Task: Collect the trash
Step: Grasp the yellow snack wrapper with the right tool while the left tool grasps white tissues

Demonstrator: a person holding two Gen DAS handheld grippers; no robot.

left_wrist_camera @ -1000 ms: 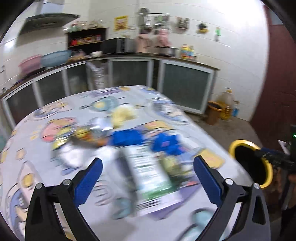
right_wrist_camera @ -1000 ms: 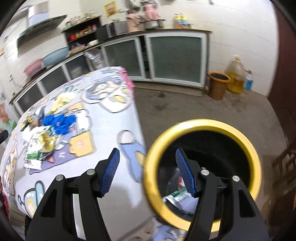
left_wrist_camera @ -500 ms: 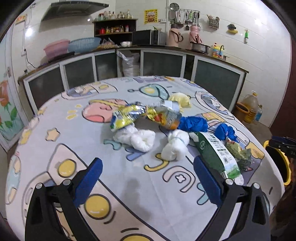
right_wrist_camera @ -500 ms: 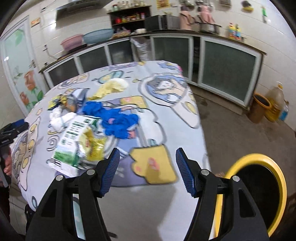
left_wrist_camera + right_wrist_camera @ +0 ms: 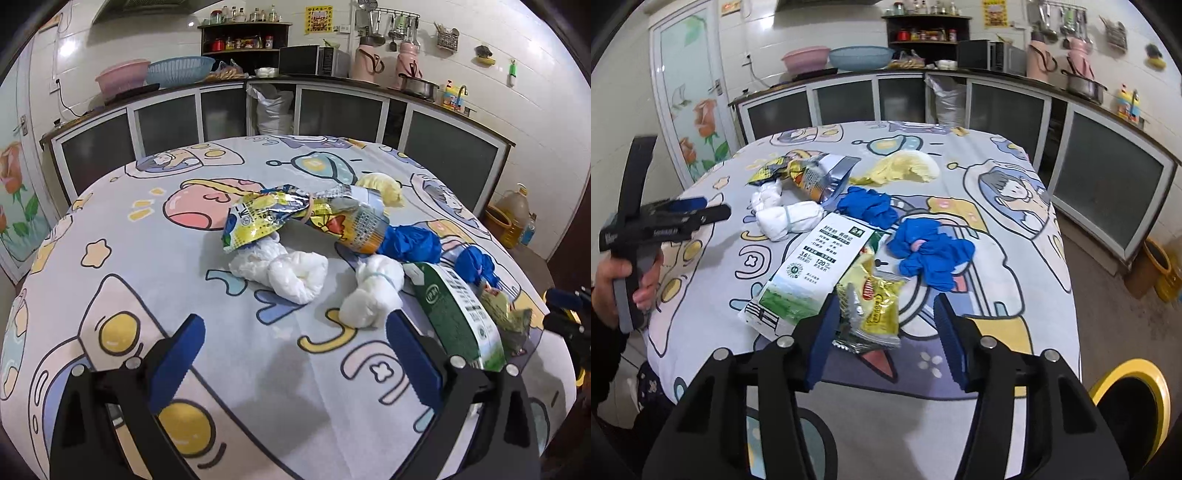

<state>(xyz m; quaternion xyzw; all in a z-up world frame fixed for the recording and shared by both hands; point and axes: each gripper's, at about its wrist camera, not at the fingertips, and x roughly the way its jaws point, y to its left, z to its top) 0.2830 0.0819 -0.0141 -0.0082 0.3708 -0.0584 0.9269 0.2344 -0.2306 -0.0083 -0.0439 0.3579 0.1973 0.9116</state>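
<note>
Trash lies on the cartoon-print table [image 5: 110, 295]: a yellow snack bag [image 5: 266, 218], white tied bags [image 5: 291, 269], blue gloves [image 5: 927, 251], a green-white milk pouch [image 5: 816, 266] and a small yellow wrapper [image 5: 875, 306]. My left gripper [image 5: 295, 354] is open and empty, just short of the white bags. My right gripper [image 5: 882, 336] is open at the table's near edge, its jaws on either side of the yellow wrapper without gripping it. The yellow-rimmed bin [image 5: 1130, 402] stands on the floor at lower right.
A pale yellow bag [image 5: 901, 168] lies further back on the table. Counters with dark-glass cabinets [image 5: 332, 110] run behind. An oil jug [image 5: 515, 218] and a brown pot [image 5: 1148, 266] stand on the floor at right.
My right gripper swung from above the bin back over the table to the yellow wrapper. My left gripper turned left and came nearer the white bags.
</note>
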